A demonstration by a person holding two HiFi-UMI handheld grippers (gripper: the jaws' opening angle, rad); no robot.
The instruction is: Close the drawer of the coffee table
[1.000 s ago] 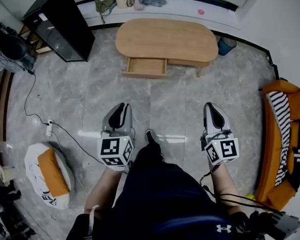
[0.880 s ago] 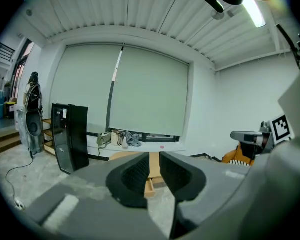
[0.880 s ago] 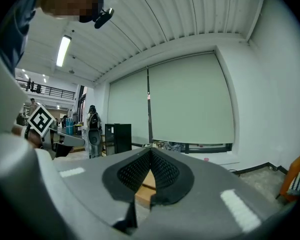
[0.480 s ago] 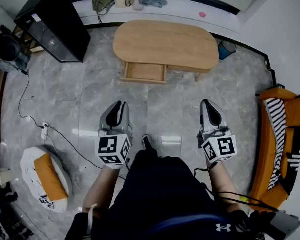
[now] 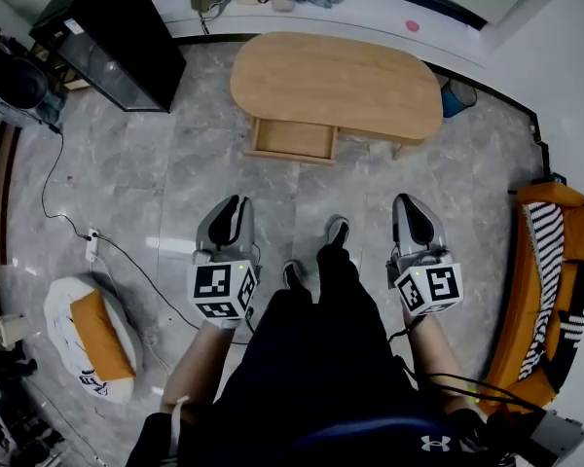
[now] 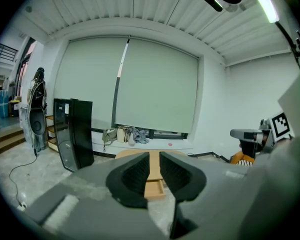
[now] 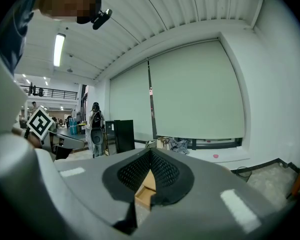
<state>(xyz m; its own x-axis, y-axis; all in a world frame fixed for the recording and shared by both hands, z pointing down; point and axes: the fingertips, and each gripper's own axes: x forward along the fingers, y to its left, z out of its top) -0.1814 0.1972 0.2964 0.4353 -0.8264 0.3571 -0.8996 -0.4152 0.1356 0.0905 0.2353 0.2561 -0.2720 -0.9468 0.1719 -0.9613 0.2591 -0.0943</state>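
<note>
The oval wooden coffee table stands ahead near the window wall. Its drawer is pulled out of the near side toward me. My left gripper and right gripper are held low over the grey floor, well short of the table, both pointing at it. In the left gripper view the dark pads stand close together with nothing between them, and the drawer shows through the slit. The right gripper has its tips touching, empty, and the drawer peeks out below them.
A black cabinet stands left of the table, a blue bin at its right end. An orange sofa lines the right side. A white-and-orange bag and a cable with a plug strip lie at left. The person's shoe is between the grippers.
The person has taken a step toward the table, one foot now forward between the grippers. Both grippers have moved closer to the table, still shut and empty.
</note>
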